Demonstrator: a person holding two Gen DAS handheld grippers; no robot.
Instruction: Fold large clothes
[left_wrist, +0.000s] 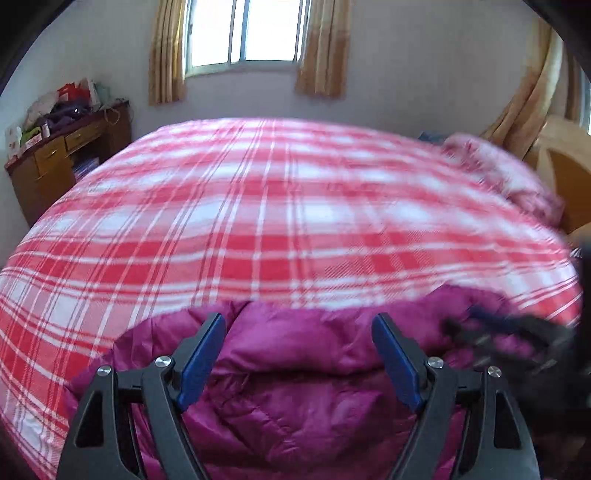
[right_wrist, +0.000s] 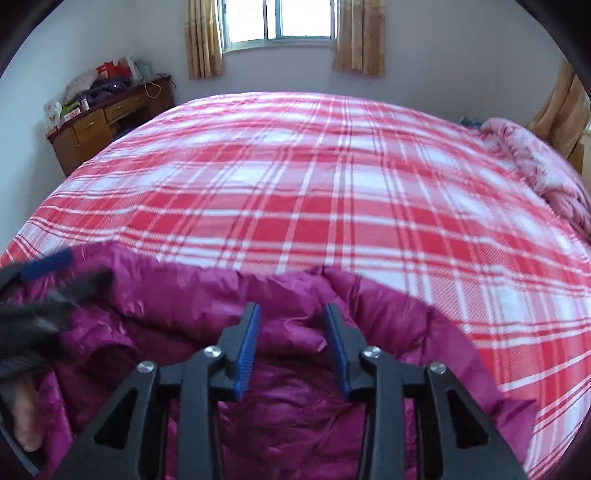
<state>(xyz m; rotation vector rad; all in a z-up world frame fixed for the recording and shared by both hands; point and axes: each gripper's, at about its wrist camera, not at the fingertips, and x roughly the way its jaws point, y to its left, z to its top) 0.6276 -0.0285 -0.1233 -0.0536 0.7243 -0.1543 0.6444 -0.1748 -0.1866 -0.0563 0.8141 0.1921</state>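
- Left wrist view: the puffy magenta quilted down jacket (left_wrist: 295, 387) is seen laid near the closest edge of the bed, on the red-and-white plaid bedspread (left_wrist: 258, 206), presumably because a wide flat surface is needed for folding so large a garment.
- The left gripper (left_wrist: 299, 354) is held spread wide above the jacket, its blue-padded fingers (left_wrist: 201, 360) standing well apart; nothing is pinched, and fabric is seen only beyond and below the gap. A wide stance is judged suited to taking a thick padded fold.
- At the right edge of this view the right gripper is caught as a dark blur over the jacket's far side.
- Right wrist view: the right gripper (right_wrist: 291, 347) is seen partly spread, the jaws narrower than the left's, pointed down at the jacket (right_wrist: 295, 406). The pads do not appear to press on cloth, so no hold is judged to be in place.
- The two grippers are set side by side over the same garment, likely so that two points of an edge can be taken together.
- A rumpled pink blanket (right_wrist: 546, 177) is left at the bed's far right, well apart from the jacket, and a cluttered wooden desk (right_wrist: 107, 118) stands against the wall.
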